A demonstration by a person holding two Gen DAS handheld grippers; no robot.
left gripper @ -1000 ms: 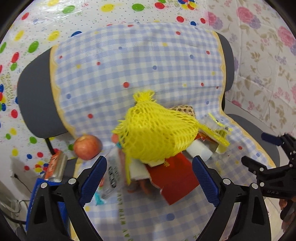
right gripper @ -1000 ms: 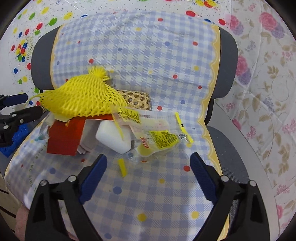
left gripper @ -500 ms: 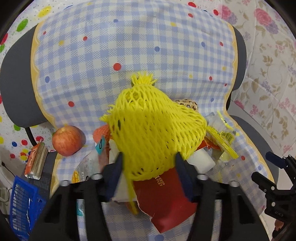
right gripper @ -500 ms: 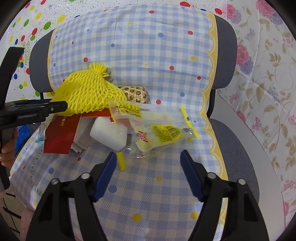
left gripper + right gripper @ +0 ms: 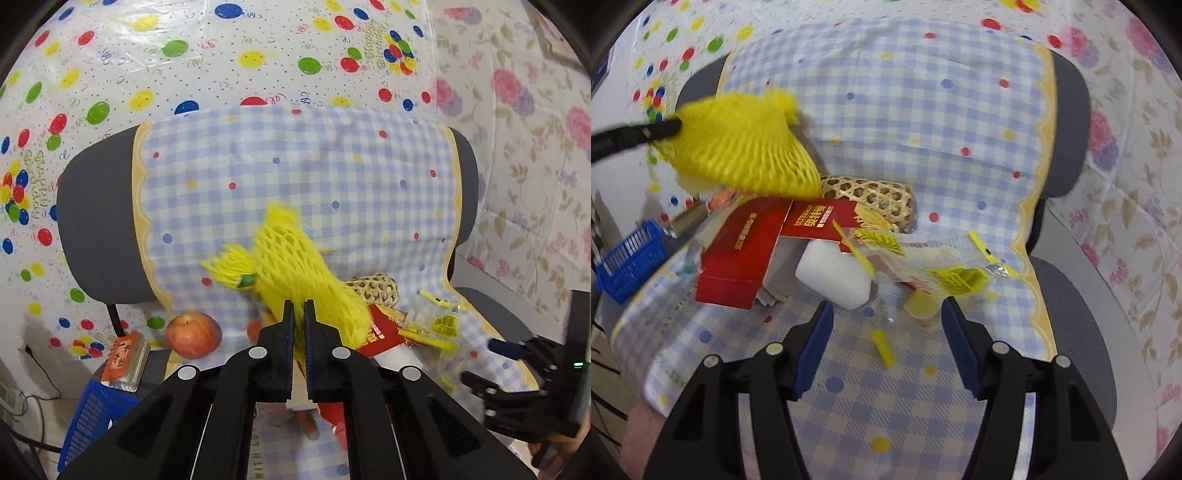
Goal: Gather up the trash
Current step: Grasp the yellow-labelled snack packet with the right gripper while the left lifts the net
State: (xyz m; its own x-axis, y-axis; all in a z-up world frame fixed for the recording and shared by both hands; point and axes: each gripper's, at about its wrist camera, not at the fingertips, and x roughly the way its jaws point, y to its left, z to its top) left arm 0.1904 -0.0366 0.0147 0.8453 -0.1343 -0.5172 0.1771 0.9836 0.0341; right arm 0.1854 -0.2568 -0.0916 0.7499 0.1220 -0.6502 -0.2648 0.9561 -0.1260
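Far left in my right-hand view sits a blue basket off the edge of the chair, and above it my left tongs come in as a thin black bar, pinched tight on the yellow foam net. That net is bright, stretchy mesh, bunched to a tuft at one end and fanning out wide at the other, and it hangs in the air above the pile, clear of the checked cloth over the seat. From the left tongs' own camera the two jaws stand almost together with yellow mesh squeezed between them, an apple lying low to the left on the cloth edge. Moving right along the seat: a flattened red carton lies printed side up, a white foam block just beside it, and behind them a woven basket on its side, partly under the net. Next comes a clear wrapper with yellow labels, crumpled, resting against the block. A small yellow scrap lies alone on the cloth nearer me. My right tongs hover over that scrap, jaws about halfway and closing, nothing pressed between the blue pads, the scrap lying on the cloth between them.
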